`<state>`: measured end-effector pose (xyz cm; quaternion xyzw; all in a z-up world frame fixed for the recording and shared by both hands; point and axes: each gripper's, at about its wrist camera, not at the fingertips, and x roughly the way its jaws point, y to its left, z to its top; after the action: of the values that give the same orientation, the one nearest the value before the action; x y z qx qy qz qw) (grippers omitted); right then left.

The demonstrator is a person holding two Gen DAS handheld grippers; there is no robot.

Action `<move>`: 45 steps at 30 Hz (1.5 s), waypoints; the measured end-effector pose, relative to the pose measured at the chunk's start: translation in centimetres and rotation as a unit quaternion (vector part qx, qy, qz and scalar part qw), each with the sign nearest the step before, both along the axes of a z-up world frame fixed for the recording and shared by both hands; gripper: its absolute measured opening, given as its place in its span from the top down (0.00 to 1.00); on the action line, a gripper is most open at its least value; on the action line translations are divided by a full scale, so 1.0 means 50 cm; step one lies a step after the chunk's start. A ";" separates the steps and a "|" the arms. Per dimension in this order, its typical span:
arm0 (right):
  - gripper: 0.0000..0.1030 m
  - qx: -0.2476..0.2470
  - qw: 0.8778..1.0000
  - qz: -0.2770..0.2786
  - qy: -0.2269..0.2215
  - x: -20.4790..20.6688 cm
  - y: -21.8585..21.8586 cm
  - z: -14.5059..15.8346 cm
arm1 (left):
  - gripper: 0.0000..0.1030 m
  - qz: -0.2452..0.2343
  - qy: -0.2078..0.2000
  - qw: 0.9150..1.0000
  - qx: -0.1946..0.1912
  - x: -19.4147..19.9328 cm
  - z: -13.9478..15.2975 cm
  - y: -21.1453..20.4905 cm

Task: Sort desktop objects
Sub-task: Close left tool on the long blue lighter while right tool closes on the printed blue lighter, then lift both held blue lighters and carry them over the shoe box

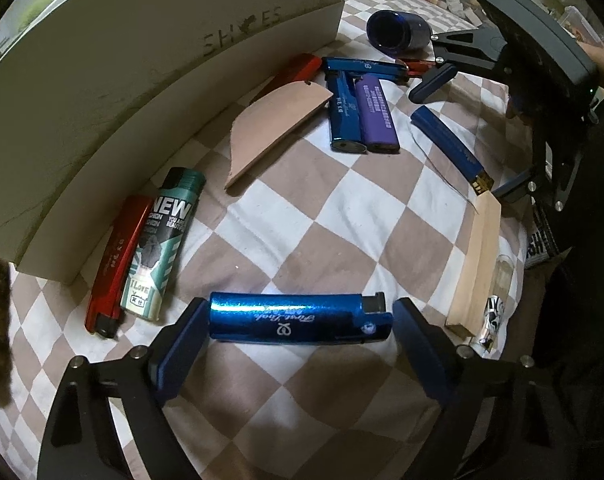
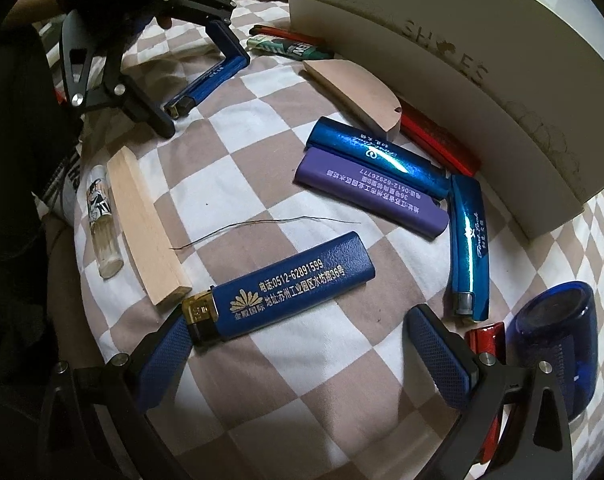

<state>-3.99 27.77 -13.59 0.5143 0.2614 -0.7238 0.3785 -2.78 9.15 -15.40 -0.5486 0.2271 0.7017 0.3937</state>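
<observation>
My left gripper (image 1: 299, 320) is spread wide around a glossy blue metal lighter (image 1: 297, 319), pads not clamping. My right gripper (image 2: 302, 340) is wide too, its left pad touching a matte navy printed lighter (image 2: 281, 288). Beyond, a blue-and-purple lighter cluster (image 2: 378, 180) looks grouped; the rest is scattered by the white shoe box (image 2: 482, 60).

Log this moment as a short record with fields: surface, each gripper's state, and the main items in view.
surface: checkered cloth
left gripper: fingers open, bracketing a shiny blue lighter end to end; contact unclear
right gripper: fingers open, one finger at the cap end of a dark blue printed lighter
middle group: purple lighter beside two shiny blue lighters
by the box: white shoe box, red lighter, teal lighter
other: wooden block, blue cup on its side
</observation>
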 end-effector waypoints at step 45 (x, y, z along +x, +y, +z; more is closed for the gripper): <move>0.19 0.066 0.997 0.041 0.009 0.055 0.033 0.094 | 0.20 0.015 -0.015 1.000 0.010 -0.137 0.006 -0.026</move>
<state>-1.23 29.43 -8.91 0.5206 0.3324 -0.6934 0.3711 -9.61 7.87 -15.10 -0.5584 0.2062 0.7016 0.3918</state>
